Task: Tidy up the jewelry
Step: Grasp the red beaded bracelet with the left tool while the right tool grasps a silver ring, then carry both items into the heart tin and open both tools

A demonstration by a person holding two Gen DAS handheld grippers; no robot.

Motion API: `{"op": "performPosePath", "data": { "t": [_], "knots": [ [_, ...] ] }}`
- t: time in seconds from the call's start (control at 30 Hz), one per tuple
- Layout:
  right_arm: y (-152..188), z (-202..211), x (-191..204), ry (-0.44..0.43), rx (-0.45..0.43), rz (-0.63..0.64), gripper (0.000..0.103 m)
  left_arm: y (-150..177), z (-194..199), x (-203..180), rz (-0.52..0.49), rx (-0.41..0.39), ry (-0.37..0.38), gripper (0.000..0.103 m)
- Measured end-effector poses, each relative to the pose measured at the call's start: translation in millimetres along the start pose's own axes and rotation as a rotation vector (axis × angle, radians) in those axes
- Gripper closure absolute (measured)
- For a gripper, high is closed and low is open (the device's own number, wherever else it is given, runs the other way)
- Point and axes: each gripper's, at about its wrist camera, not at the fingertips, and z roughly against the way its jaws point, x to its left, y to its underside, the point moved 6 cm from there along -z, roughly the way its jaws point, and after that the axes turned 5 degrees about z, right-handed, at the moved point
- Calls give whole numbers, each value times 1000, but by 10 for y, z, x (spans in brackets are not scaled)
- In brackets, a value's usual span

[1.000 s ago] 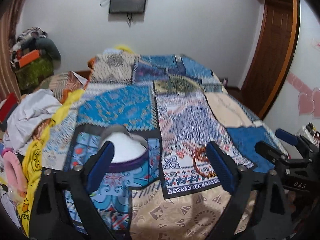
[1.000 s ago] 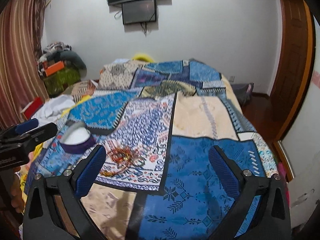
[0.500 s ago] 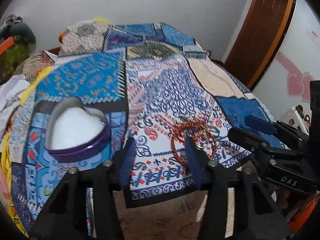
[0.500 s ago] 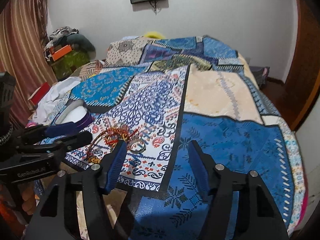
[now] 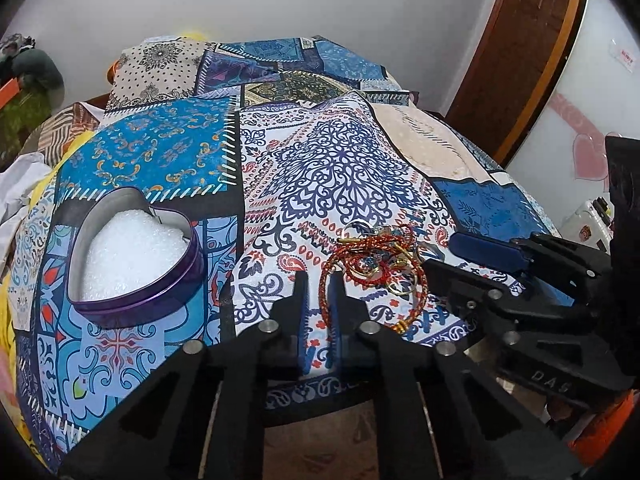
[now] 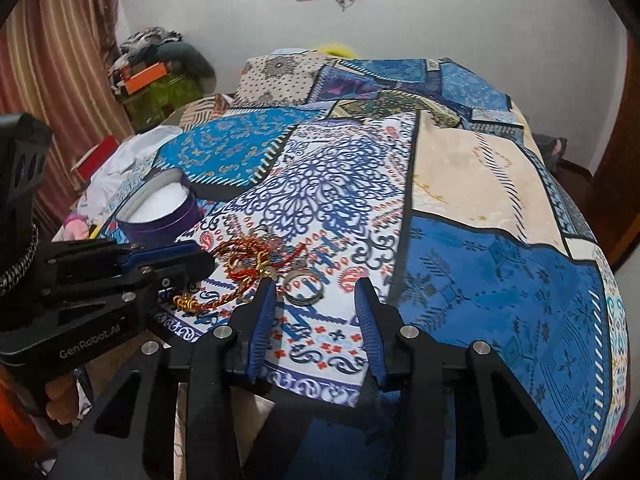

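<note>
Bedroom scene: white wall behind, patchwork bedspread serving as the work surface. Toward the left on the bedspread, a purple heart tin, lid off, lined with white padding, presumably left uncovered to take the pieces one at a time.

Just to the right of the tin, well clear of its rim: a tangled jewelry heap of red cords, gold loops and small beads. Nothing in the tin yet, so sorting judged to be at its very start.

Left claw down at the tin-side edge of the heap, jaws just drawn together and, as far as visible, pinched on the red cord bracelet running between the pads. Probably gripped at the outer loop because that strand lies free of the knot of other pieces.

Right claw on the far side of the heap from the tin, jaws just been narrowing but not yet touching anything. Between them, nearer the tin-side finger, a metal ring lying flat on the cloth, likely the next pick.

Risk, as a judgement: bracelet lifted with neighbours snagged on it; better raised slowly, with the heap held back if needed.
</note>
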Motion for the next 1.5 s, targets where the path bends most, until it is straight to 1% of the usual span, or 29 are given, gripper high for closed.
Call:
{"op": "performPosePath", "data": {
  "t": [0.03, 0.1, 0.17, 0.3, 0.43, 0.6, 0.8, 0.93, 1.13, 1.37, 1.5],
  "knots": [
    [1, -10, 17, 1, 2, 11, 71, -2, -3, -7, -4, 1, 0, 100],
    [-8, -32, 39, -4, 6, 28, 80, -9, 8, -23, -10, 1, 2, 101],
    [-15, -39, 40, -8, 7, 30, 83, -5, 27, -47, -14, -2, 8, 102],
    [-18, -16, 23, -15, 0, 8, 84, -19, 110, -105, -25, -22, 10, 102],
    [-29, 61, 19, -12, -12, -7, 84, -81, 277, -157, -36, -64, 13, 102],
    [-82, 220, 16, 1, -45, -18, 84, -161, 495, -198, -41, -117, 10, 102],
    [-188, 421, 54, 16, -95, -23, 84, -228, 736, -142, -29, -170, -6, 102],
    [-294, 536, 126, 20, -131, -19, 84, -269, 894, -47, -14, -207, -25, 102],
    [-465, 638, 267, 14, -181, -9, 84, -344, 1160, 196, 17, -271, -63, 102],
    [-647, 685, 474, -16, -223, 9, 84, -410, 1390, 481, 44, -326, -106, 102],
    [-749, 696, 646, -40, -247, 34, 84, -443, 1441, 644, 53, -340, -131, 102]
  ]
}}
